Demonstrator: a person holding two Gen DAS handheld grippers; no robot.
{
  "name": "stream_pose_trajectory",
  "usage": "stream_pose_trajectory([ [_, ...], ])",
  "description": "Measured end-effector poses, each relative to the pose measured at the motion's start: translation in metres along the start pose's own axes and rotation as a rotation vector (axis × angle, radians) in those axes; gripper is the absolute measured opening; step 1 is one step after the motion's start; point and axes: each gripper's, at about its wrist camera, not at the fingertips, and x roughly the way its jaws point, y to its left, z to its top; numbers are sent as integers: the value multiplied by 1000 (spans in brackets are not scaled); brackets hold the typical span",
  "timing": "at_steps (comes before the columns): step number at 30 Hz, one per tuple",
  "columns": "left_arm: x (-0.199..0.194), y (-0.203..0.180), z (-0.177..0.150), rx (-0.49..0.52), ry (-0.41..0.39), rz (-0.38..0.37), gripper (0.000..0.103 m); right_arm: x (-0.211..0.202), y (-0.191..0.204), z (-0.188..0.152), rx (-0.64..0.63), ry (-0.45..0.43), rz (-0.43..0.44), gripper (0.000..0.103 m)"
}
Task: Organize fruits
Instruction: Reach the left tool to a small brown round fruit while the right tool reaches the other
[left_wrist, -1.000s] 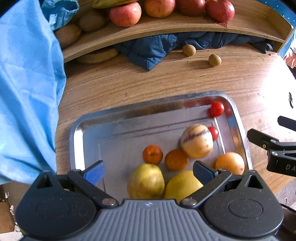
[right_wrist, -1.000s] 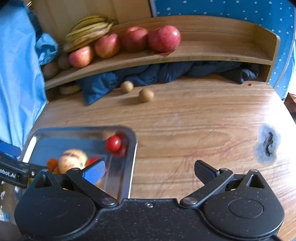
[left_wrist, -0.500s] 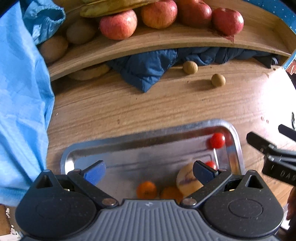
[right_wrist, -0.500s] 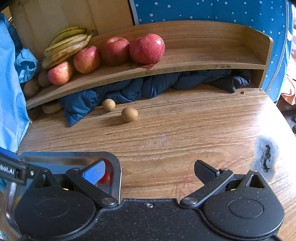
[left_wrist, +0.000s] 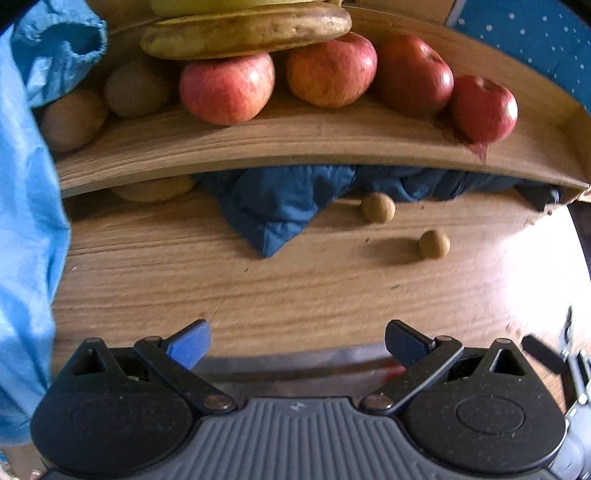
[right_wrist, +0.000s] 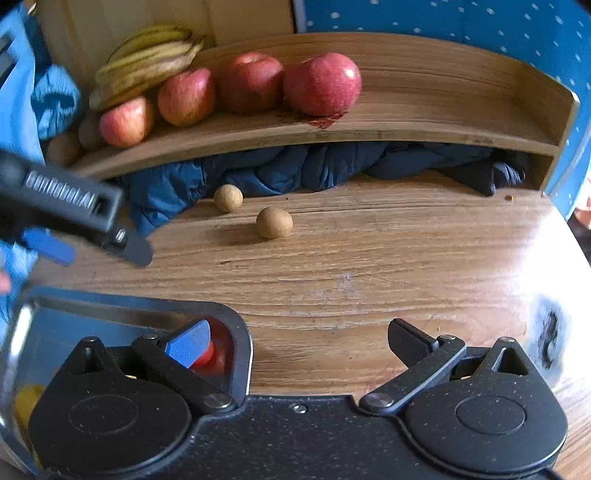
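A metal tray (right_wrist: 244, 343) sits at the near left, holding a red cherry tomato (right_wrist: 205, 355) and a yellow fruit (right_wrist: 26, 401); in the left wrist view only its far rim (left_wrist: 295, 360) shows. Two small brown round fruits (left_wrist: 377, 207) (left_wrist: 434, 243) lie on the wooden table beyond it. The shelf (left_wrist: 295, 142) carries red apples (left_wrist: 227, 88), bananas (right_wrist: 147, 59) and brown fruits (left_wrist: 72, 120). My left gripper (left_wrist: 297, 341) is open and empty above the tray's far rim, also seen as the left gripper (right_wrist: 92, 251). My right gripper (right_wrist: 297, 341) is open and empty over the table.
A dark blue padded jacket (left_wrist: 280, 206) is stuffed under the shelf and spills onto the table. Light blue cloth (left_wrist: 26, 221) hangs along the left. A dark burn mark (right_wrist: 550, 328) marks the table at the right. A dotted blue wall (right_wrist: 480, 22) stands behind the shelf.
Both grippers have moved forward toward the shelf; the tray has slid almost out of the left wrist view. The left gripper now shows in the right wrist view. Both stay open.
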Motion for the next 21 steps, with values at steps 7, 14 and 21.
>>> stream_pose_trajectory([
  [7,17,-12,24,30,-26,-61,102,9,5,10,-68,-34,-31,102],
  [14,31,-25,41,56,-40,-107,102,21,3,22,-35,-44,-71,102],
  [21,43,-30,53,47,-36,-139,102,33,4,37,-9,-59,-64,101],
])
